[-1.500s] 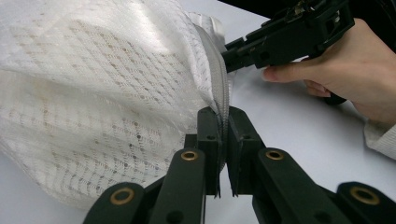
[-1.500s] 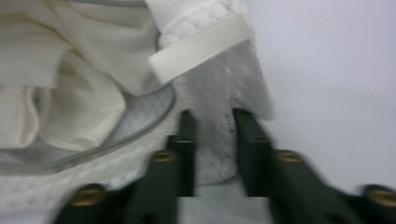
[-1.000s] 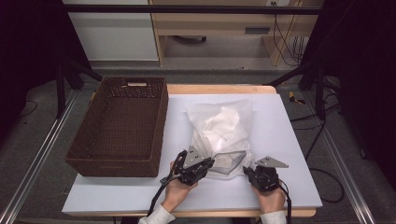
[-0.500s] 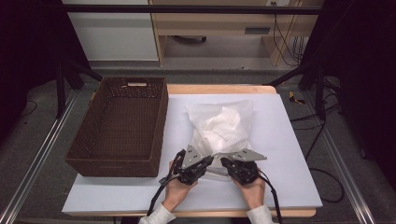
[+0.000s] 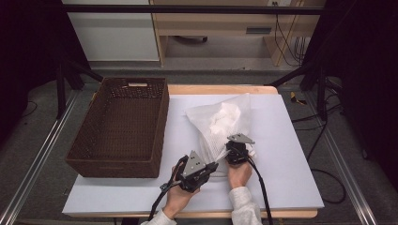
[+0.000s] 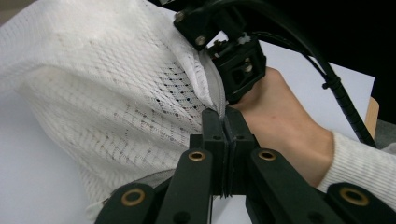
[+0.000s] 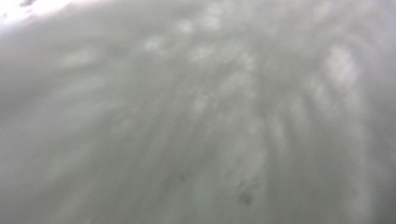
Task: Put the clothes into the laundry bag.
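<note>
A white mesh bag (image 5: 224,121) with pale cloth inside lies on the white table top (image 5: 291,164). My left gripper (image 5: 217,164) is at the bag's near end. In the left gripper view its jaws (image 6: 226,119) are shut on the bag's grey seam edge (image 6: 215,95). My right gripper (image 5: 231,148) presses against the same edge a little farther up, beside the left one, and it is shut. Its tips are hidden in the mesh, so I cannot tell what they pinch. White mesh (image 7: 196,112) lies blurred right against the lens in the right gripper view.
A dark brown wicker basket (image 5: 117,161) stands empty on the left half of the table, close to my left hand. Bare white surface runs to the right of the bag. Black frame bars and cables border the table.
My right gripper has slid left across the table and then away from me, up against the bag's edge next to the left gripper. The left gripper has stayed at the bag's near end.
</note>
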A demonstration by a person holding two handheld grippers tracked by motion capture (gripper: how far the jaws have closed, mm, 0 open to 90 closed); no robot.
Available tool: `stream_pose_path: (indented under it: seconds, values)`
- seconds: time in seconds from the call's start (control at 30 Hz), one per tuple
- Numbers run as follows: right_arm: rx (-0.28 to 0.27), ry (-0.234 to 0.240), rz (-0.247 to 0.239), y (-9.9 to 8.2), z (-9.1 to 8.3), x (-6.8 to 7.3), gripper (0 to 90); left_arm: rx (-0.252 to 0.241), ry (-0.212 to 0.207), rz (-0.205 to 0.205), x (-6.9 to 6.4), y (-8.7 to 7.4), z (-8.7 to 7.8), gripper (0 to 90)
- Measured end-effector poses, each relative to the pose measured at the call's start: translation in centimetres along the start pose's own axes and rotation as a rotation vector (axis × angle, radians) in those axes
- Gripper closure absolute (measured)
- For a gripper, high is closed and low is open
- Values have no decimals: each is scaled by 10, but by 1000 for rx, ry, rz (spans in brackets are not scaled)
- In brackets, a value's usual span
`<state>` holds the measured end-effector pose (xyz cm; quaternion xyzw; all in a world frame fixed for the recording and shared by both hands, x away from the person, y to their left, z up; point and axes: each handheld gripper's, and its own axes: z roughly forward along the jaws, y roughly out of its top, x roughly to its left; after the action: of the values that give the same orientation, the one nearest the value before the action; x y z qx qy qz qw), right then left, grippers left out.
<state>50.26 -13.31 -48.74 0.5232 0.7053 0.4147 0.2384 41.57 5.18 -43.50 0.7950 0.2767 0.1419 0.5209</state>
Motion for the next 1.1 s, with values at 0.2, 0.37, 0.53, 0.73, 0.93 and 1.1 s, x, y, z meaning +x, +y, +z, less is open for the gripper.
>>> stream_pose_path:
  seconds: [0.2,0.37,0.53,0.73,0.93,1.1]
  values:
    - [-12,89,-58,-10,-19,-2,760,35,8,-26,9,-5,7,855]
    - [-51,104,-147,-19,-70,-16,607,59,49,-21,11,-9,2,603]
    - [-120,-37,-118,-19,-108,-52,466,64,119,-16,22,-15,-25,416]
    - [61,-94,-82,-26,-73,-83,505,181,186,-86,45,-38,-5,389]
    - [124,-43,-41,-32,-68,-91,834,245,194,-114,48,-47,13,522]
    - [131,-22,-64,-34,-81,-84,882,266,266,-90,46,-46,13,843]
